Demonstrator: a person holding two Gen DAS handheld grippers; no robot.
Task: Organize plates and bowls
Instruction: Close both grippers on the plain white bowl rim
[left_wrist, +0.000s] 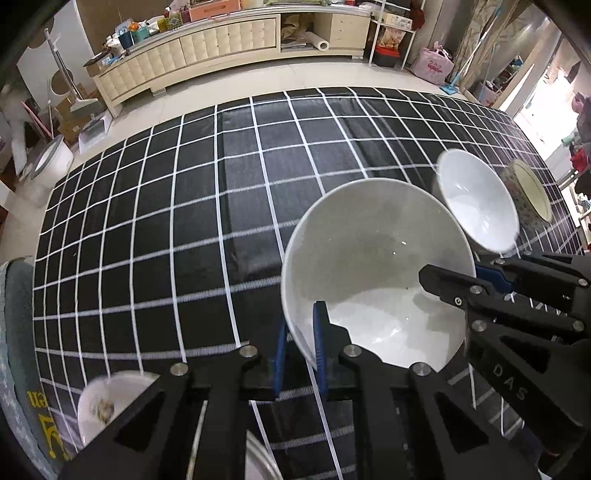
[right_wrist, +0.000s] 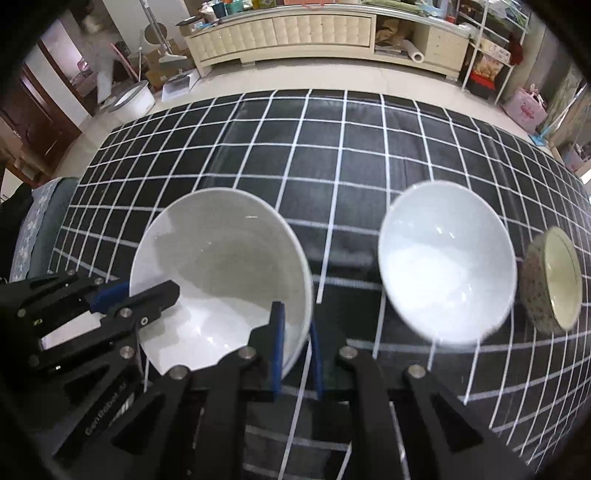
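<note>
1. While both tools share one dish, the big white bowl (left_wrist: 376, 273) sits on the black grid tablecloth (left_wrist: 166, 221), nearest of the bowls in both views.
2. Left gripper (left_wrist: 301, 347): blue pads pinch the bowl's near-left rim, one finger inside, one outside.
3. Right gripper (right_wrist: 297, 347): pads pinch the same bowl (right_wrist: 221, 280) at its near-right rim, one finger in, one out.
4. Each tool shows in the other's camera, clamped on the opposite rim.
5. Second white bowl (right_wrist: 447, 262) right of the big one, apart from it, blurred.
6. Small patterned bowl (right_wrist: 554, 280) just beside the second bowl, farther right, tilted on its side.
7. Patterned plate (left_wrist: 107, 402) low left in left view, partly hidden by the fingers.
8. Cream cabinet (left_wrist: 192, 55) on the floor beyond the cloth.
</note>
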